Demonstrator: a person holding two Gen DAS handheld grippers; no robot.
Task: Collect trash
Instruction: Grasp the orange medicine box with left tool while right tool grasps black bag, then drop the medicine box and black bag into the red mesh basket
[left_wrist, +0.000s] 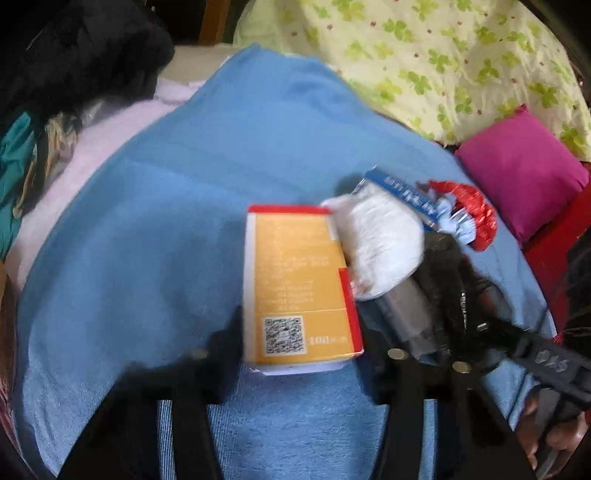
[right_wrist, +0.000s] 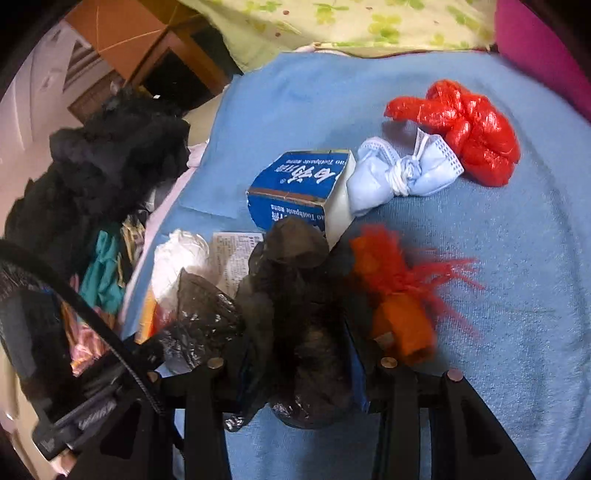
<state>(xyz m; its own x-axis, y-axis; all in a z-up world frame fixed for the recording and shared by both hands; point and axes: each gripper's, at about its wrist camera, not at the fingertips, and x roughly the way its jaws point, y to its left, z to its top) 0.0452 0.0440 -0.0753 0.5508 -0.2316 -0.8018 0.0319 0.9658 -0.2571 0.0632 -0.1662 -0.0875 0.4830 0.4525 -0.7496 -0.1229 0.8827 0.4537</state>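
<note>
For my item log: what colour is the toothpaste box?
The toothpaste box is blue with white lettering and a white end, clearest in the right wrist view.

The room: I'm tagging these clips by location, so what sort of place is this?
Probably a bedroom. The trash lies on a blue towel spread over what looks like a bed, with a clover-print quilt, a magenta pillow and heaped clothes beside it.

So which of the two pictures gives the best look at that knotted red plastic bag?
The right wrist view. There the red plastic bag lies whole and unobstructed on the blue towel, with its knots clearly visible. In the left wrist view only a strip of it shows, the rest hidden behind the blue toothpaste box and other trash.
</note>
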